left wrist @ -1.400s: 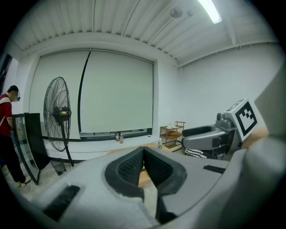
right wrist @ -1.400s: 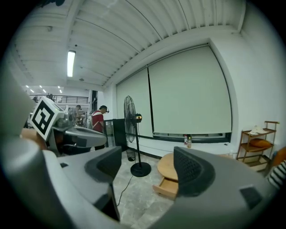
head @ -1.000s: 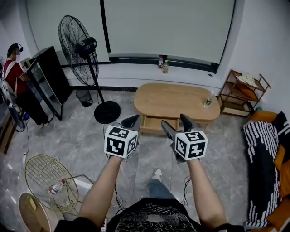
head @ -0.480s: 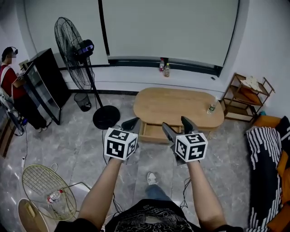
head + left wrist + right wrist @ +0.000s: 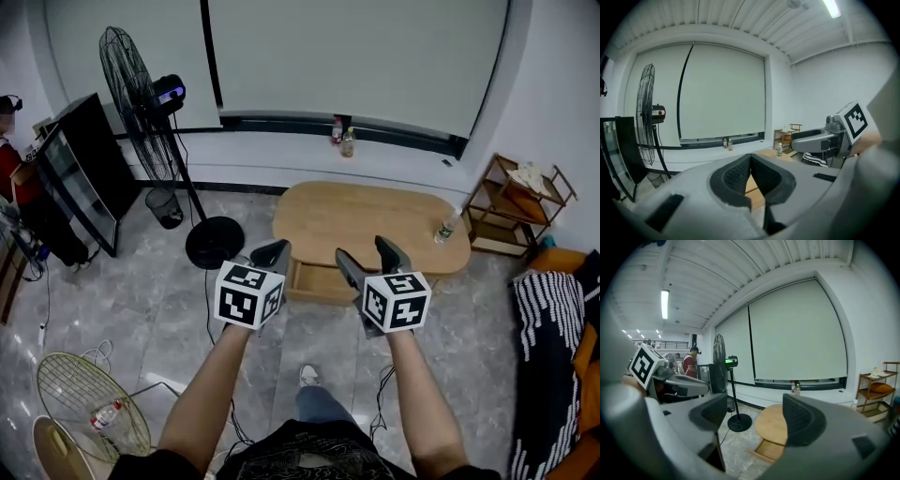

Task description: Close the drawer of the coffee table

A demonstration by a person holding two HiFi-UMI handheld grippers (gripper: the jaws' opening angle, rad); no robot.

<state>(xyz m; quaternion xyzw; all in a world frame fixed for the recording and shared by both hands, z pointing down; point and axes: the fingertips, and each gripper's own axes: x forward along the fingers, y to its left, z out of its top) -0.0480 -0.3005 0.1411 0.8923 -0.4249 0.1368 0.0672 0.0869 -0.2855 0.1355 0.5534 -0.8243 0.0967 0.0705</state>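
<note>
**Inspector A:** Head view: we find the drawer (image 5: pixel 323 283) standing open on the near side of the coffee table (image 5: pixel 375 220). The left gripper (image 5: pixel 272 253) and right gripper (image 5: pixel 366 251) hang short of it, touching nothing.

**Inspector B:** Left gripper view: we record its pads pressed together, nothing between.

**Inspector A:** Right gripper view: jaws wide apart, empty.

**Inspector B:** Our concern: an off-centre push may skew and jam the drawer.

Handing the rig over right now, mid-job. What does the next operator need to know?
Left gripper: shut, empty.
Right gripper: open, empty.
Both are held in the air short of the coffee table, touching nothing.
The drawer stands pulled out on the table's near side.
Done: nothing yet.
Left: reach the drawer front and push it fully in.
</note>
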